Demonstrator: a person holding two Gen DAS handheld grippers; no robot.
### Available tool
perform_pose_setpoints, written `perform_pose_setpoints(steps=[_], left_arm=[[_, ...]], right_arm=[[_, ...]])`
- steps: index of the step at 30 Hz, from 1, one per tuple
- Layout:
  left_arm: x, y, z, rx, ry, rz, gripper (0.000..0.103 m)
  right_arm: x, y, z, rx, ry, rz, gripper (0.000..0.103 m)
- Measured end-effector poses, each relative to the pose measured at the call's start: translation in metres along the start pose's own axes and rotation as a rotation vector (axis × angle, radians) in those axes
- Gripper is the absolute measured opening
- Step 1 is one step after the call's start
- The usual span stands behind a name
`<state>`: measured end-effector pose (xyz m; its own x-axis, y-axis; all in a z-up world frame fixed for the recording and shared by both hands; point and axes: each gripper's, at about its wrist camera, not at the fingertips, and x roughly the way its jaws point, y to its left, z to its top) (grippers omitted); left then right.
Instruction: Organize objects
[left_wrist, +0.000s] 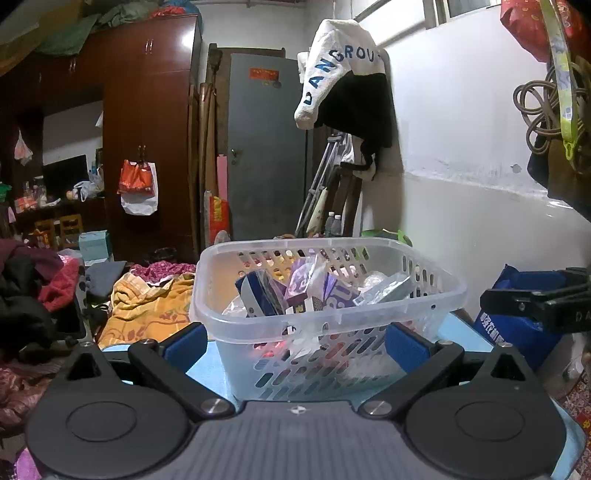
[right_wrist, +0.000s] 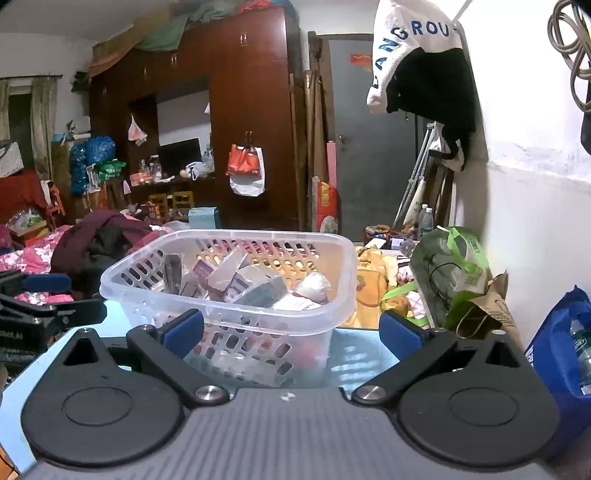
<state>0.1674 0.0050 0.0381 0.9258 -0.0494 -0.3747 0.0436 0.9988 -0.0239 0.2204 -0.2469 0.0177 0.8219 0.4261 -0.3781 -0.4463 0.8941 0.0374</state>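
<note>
A clear perforated plastic basket (left_wrist: 280, 326) stands on a light blue tabletop (left_wrist: 207, 363). It holds several small packets and boxes, purple, blue and white (left_wrist: 314, 291). My left gripper (left_wrist: 295, 341) is open and empty, its blue pads (left_wrist: 186, 341) on either side of the basket's near end, not touching it. In the right wrist view the same basket (right_wrist: 236, 314) sits ahead and slightly left. My right gripper (right_wrist: 291, 332) is open and empty, close to the basket's near corner. The other gripper shows at the left edge of the right wrist view (right_wrist: 44, 306) and at the right edge of the left wrist view (left_wrist: 535, 299).
A blue bag (right_wrist: 565, 362) stands right of the table by the white wall. A green bag (right_wrist: 450, 273) and a paper bag (right_wrist: 487, 314) lie beyond the table. A cluttered bed with clothes (left_wrist: 147, 299) lies behind. A brown wardrobe (left_wrist: 147, 129) and a grey door (left_wrist: 266, 147) stand at the back.
</note>
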Motion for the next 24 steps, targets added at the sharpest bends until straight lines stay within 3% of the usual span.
perform_pose_setpoints(steps=[11,24], left_arm=[[0.003,0.003,-0.003,-0.007,0.01,0.005,0.103],[0.003,-0.002,-0.003,0.006,0.009,0.003,0.103]], right_arm=[[0.003,0.01,-0.003,-0.067,0.014,0.001,0.103],[0.001,0.008,-0.004,-0.041,-0.001,0.029,0.103]])
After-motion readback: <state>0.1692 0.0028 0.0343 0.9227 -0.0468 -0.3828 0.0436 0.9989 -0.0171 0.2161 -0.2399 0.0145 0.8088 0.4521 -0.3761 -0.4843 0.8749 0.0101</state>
